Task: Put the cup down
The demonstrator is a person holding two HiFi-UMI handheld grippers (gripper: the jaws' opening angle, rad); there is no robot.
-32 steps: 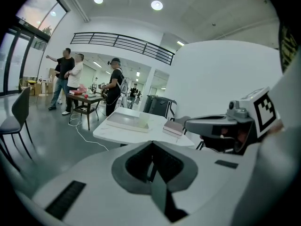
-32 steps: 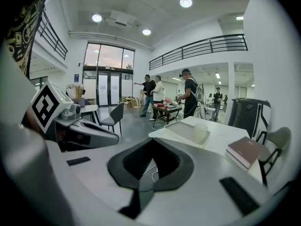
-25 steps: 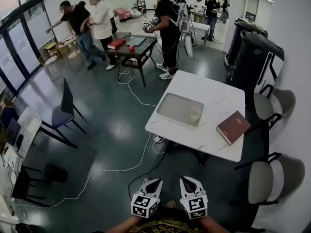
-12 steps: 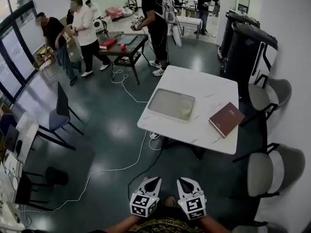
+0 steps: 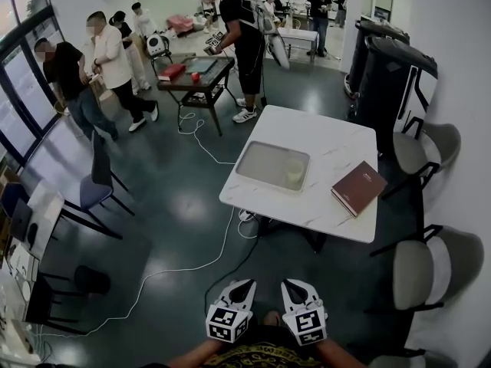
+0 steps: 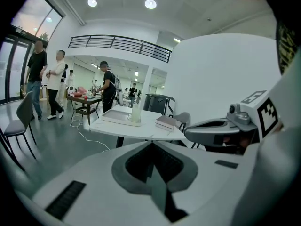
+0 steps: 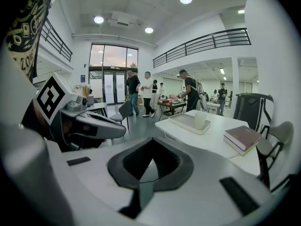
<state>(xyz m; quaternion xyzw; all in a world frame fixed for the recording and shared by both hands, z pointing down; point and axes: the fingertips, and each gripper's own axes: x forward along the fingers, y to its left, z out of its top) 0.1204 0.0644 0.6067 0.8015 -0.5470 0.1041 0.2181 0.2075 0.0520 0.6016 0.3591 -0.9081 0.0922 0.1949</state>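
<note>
**Spotter:** Markings first. Each gripper carries a cube [image 5: 227, 324] with black-and-white square markers. The print on the dark red hardcover book [image 5: 359, 188] is too small to read.

**Caller:** And your jaws? Your left gripper [image 5: 244, 285] has its tips pressed together with nothing between them. Your right gripper [image 5: 291, 285] matches, fully closed and empty.

**Spotter:** Cup check. The pale translucent cup [image 5: 294, 173] stands upright inside the shallow grey rectangular tray [image 5: 261, 162], at the end nearest the book, on the white square table [image 5: 337, 140].

**Caller:** You're holding both grippers low, side by side, well apart from that table.
</note>
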